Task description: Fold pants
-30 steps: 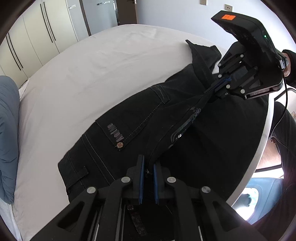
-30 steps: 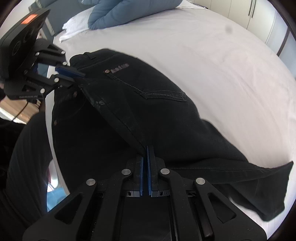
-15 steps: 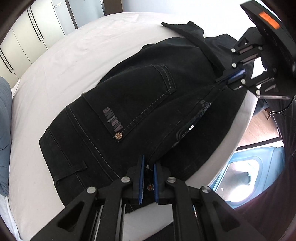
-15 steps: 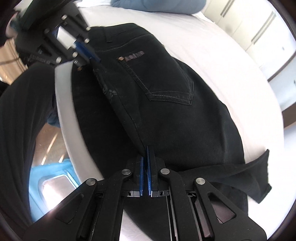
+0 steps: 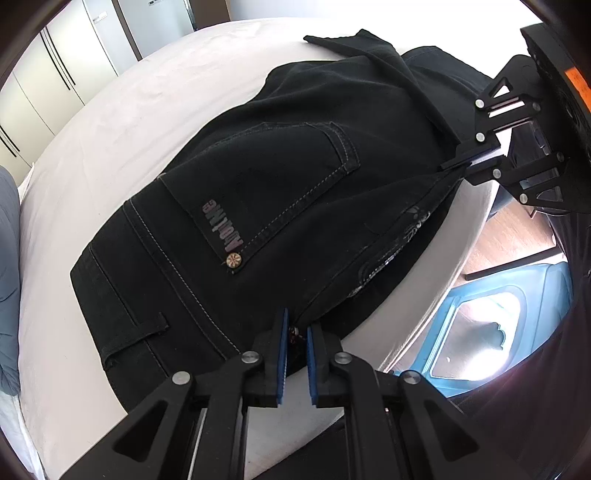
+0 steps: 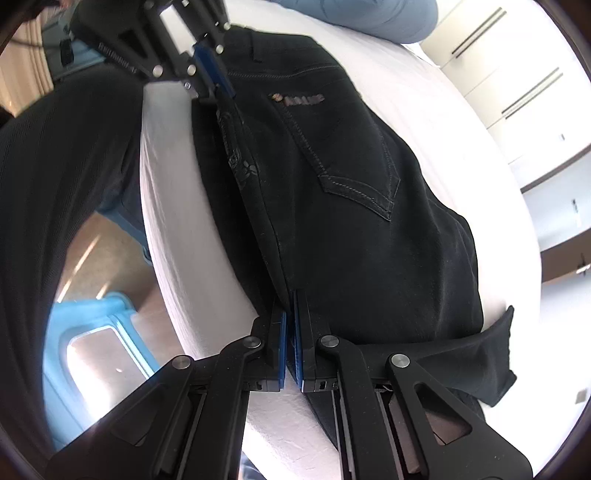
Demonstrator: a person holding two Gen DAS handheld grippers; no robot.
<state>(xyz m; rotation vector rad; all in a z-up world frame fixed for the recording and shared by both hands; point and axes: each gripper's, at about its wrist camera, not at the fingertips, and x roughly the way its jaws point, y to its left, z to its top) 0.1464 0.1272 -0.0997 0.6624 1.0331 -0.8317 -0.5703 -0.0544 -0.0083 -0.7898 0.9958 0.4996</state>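
Black pants (image 5: pixel 295 177) lie folded lengthwise on the white bed (image 5: pixel 110 122), back pocket (image 5: pixel 280 177) facing up, the folded long edge running along the near edge of the mattress.

Left gripper (image 5: pixel 295 332): blue pads pinch the fabric at the waistband end of that edge; dark cloth sits between the pads.

Right gripper (image 6: pixel 290 314): pads pressed nearly together on the same edge further down the leg, cloth caught between them. A loose pant-leg end (image 6: pixel 491 362) drapes beside it.

Edge between the two grippers looks taut and straight.

Container: a light blue bin (image 5: pixel 491 332) on the wood floor (image 5: pixel 517 229) beside the bed. Its inside is washed out by glare; contents cannot be told.

A blue pillow (image 6: pixel 369 14) lies at the far end of the bed.
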